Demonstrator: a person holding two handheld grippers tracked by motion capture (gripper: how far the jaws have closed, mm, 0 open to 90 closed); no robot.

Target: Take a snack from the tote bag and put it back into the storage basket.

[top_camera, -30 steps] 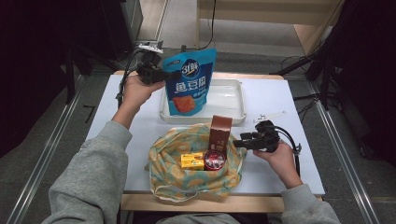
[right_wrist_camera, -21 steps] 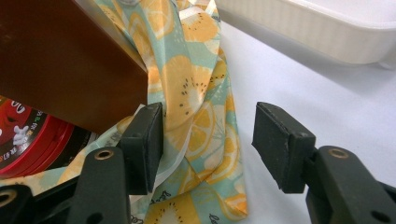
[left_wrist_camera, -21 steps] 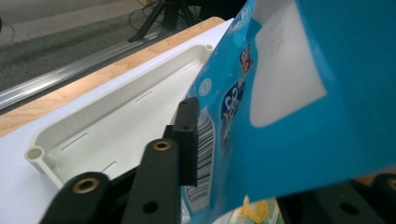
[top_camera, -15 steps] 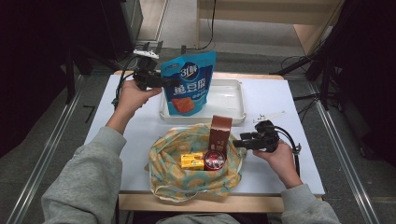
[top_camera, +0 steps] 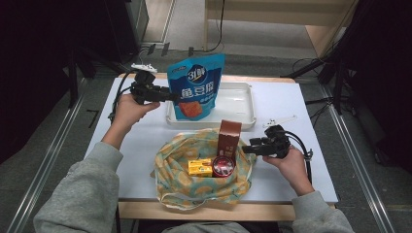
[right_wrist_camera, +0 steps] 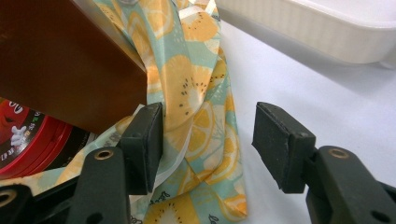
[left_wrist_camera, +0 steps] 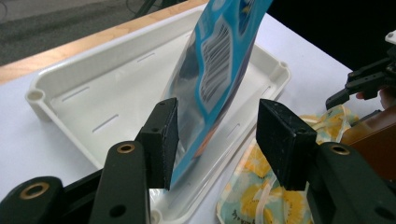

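The blue pouch [top_camera: 196,86] stands in the white tray [top_camera: 243,104]. The left hand-held gripper [left_wrist_camera: 217,135] has just been opening, the pouch's edge loose between its jaws; withdraw straight back, gently, so the pouch stays upright.

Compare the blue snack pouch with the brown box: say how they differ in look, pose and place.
The blue snack pouch is a flat, glossy bag with white lettering; the brown box is a plain, rigid carton. The pouch stands in the white tray; the box stands in the fruit-print cloth bag. The pouch is taller and wider than the box. Both stand upright, and no jaws press on either.
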